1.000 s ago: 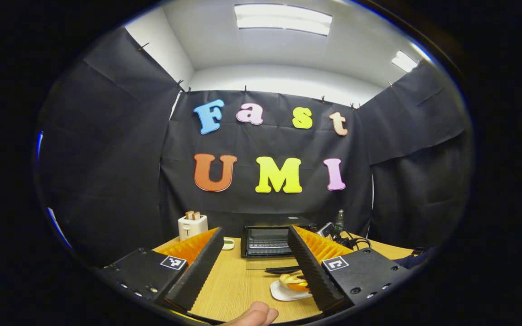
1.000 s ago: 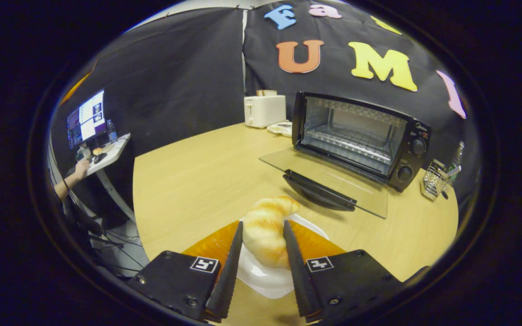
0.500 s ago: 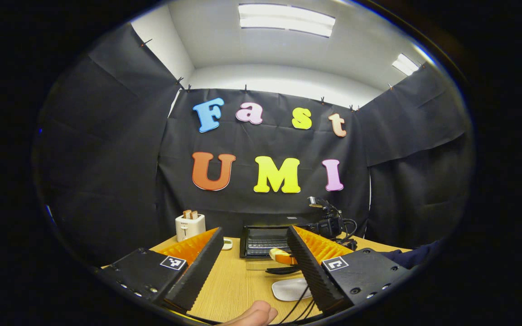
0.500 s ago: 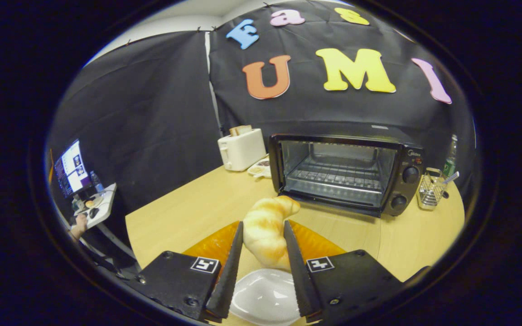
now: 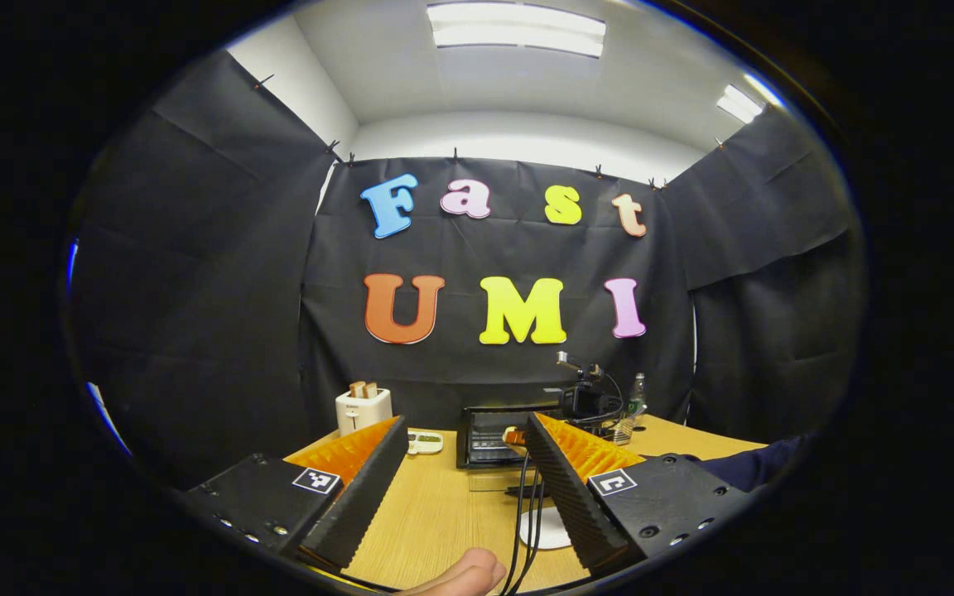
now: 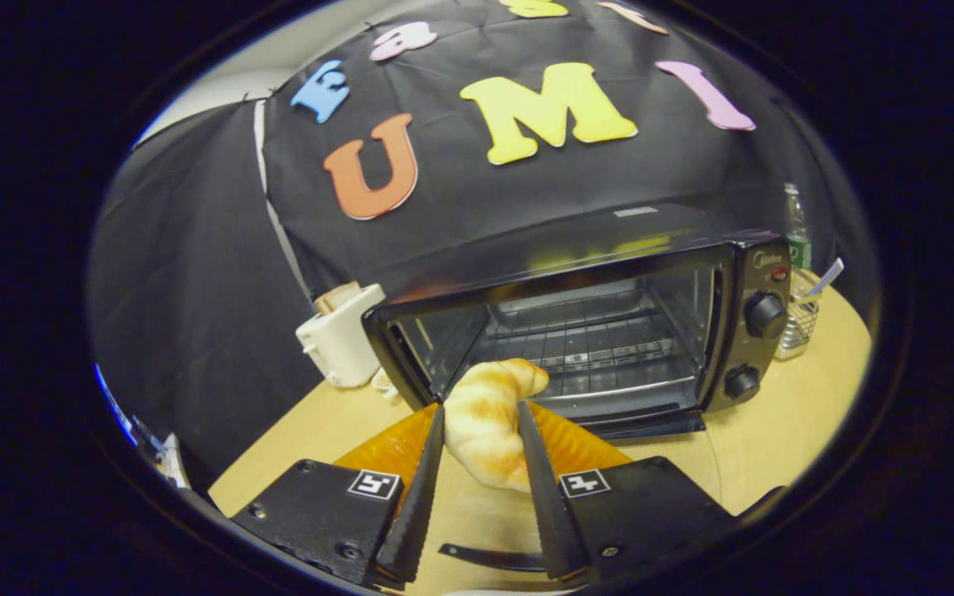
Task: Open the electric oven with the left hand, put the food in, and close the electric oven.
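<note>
Before the open oven, the right gripper has its jaws clamped on a croissant. Back over the counter, the left gripper holds its jaws apart, empty.

Left gripper spread wide above the table, gripping nothing. Oven at table's far side, toaster to its left. Cables hang across a white plate.
</note>
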Demonstrator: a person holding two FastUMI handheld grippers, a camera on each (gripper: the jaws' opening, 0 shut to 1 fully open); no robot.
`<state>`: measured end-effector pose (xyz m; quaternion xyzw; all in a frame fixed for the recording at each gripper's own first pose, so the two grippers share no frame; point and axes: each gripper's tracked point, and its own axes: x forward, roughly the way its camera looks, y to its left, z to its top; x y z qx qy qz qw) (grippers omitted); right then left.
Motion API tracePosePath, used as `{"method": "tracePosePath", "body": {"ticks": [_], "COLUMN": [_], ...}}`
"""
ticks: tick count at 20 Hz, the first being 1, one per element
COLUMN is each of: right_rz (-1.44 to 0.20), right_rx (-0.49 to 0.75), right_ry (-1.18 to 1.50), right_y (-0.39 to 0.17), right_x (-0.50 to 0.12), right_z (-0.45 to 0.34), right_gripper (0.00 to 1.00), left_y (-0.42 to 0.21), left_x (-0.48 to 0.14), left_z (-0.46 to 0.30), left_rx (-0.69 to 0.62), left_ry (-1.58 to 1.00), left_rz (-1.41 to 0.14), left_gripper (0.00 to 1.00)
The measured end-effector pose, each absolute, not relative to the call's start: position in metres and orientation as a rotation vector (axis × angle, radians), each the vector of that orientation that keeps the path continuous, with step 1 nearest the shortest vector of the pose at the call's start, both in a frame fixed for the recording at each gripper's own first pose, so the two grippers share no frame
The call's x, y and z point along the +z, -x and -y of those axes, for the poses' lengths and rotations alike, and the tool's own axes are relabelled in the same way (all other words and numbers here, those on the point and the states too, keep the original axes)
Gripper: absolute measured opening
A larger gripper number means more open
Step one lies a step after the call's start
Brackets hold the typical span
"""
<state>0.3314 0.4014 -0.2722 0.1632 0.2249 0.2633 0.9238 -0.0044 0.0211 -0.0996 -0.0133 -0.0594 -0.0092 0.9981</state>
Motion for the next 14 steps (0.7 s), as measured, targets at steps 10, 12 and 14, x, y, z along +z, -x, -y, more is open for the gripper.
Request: {"method": "tracePosePath", "body": {"ticks": [10,12,14], "right_rz": [-0.335,-0.308,-0.307], "right_rx": [0.293,0.297,0.305], "right_ry": [-0.761,-0.751,-0.705], "right_y": [-0.445,-0.454,-0.454], "right_x": [-0.284,-0.280,-0.282], "right_z": [-0.372,-0.380,-0.386], "right_gripper": [0.54,0.54,0.61], "left_y": [-0.011,-0.013,-0.016], "left_x": [-0.119,-0.121,-0.123], "left_z": [-0.049,-0.046,-0.050], "left_rx": [0.058,0.045,0.057], "left_ry": [0.060,0.050,0.045], "left_rz": [0.051,0.045,0.036], "left_gripper": [0.93,0.93,0.94]}}
